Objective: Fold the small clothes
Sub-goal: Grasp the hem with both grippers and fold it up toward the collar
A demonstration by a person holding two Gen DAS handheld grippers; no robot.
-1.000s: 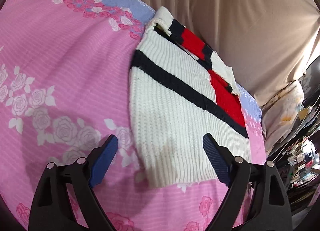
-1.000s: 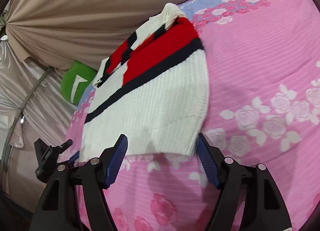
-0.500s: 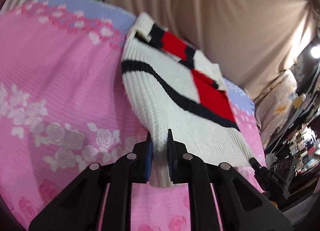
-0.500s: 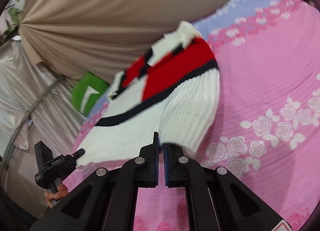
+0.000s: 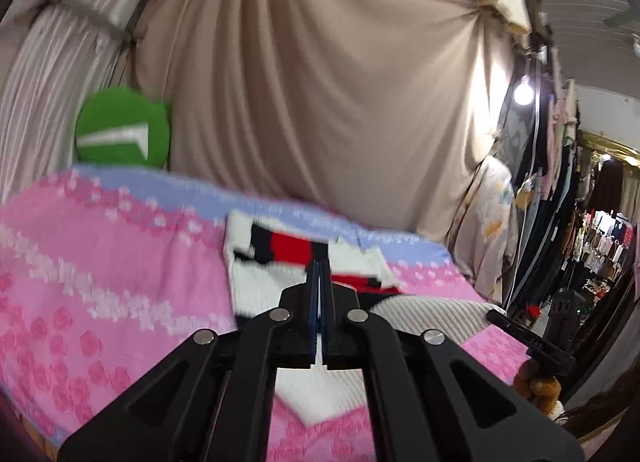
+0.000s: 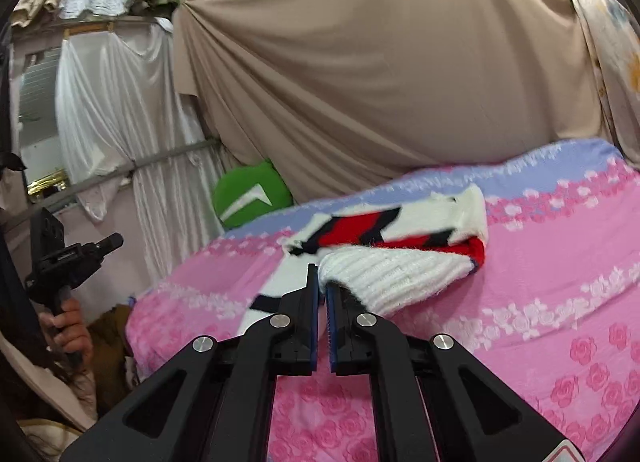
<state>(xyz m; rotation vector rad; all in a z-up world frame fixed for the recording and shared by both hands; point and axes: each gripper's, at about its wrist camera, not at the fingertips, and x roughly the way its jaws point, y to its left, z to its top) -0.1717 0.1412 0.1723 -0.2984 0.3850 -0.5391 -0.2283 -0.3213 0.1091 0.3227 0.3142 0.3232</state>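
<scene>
Knitwear is caught in both of your claws. Your left gripper (image 5: 319, 274) has its jaws pressed together on the white hem of the small sweater (image 5: 264, 286), with a strip of white knit showing in the slit between the blue pads and more of it hanging below. Your right gripper (image 6: 322, 278) is likewise clamped down to a narrow slit, and the white ribbed edge bunches up right at its tips; the pinch itself is hard to make out, though the cloth rises straight to the pads.

The sweater, white with black and red stripes, is lifted at its near edge and bends back toward its collar end, which lies on the pink rose-patterned bedspread (image 6: 560, 302) near the pale blue border. A green cushion (image 6: 250, 193) sits behind the bed against the beige curtain (image 5: 320, 81). In the right view, a hand (image 6: 68, 328) at the left edge holds the handle of the other gripper.
</scene>
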